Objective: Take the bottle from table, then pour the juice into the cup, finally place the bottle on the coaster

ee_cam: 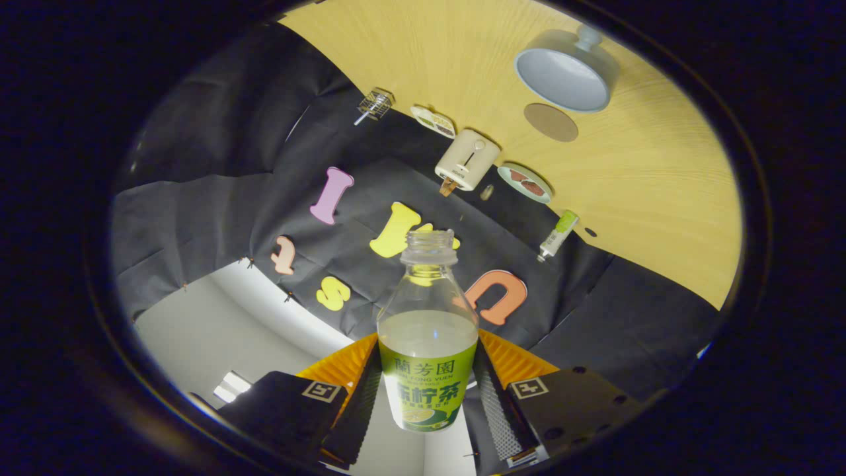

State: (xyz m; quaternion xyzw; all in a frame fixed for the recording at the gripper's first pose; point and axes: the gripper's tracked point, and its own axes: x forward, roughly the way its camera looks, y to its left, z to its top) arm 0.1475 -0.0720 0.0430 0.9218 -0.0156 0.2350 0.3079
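Clearly the gripper (428,396) has the bottle (427,344): its two fingers are closed against the labelled lower body from either side, one on each flank, so the bottle sits squarely between them with its open, capless neck pointing away along the fingers. Holding it low on the body leaves the neck free for pouring and keeps the fingers out of the stream. The liquid level stands roughly at the top of the label, so there seems to be juice still inside, though how much is hard to judge through the curved plastic.

The whole scene is strongly tilted, which suggests the bottle is lifted off the table (661,178) and rolled to one side. Well beyond the fingertips and off to the right lies the cup (565,73), pale and wide-mouthed, with the round brown coaster (550,122) just beside it. A small cream toaster (466,160), a plate (524,182) and a small tube (557,235) sit nearer along the table's edge. The neck is not yet over the cup, so pouring appears still to come.
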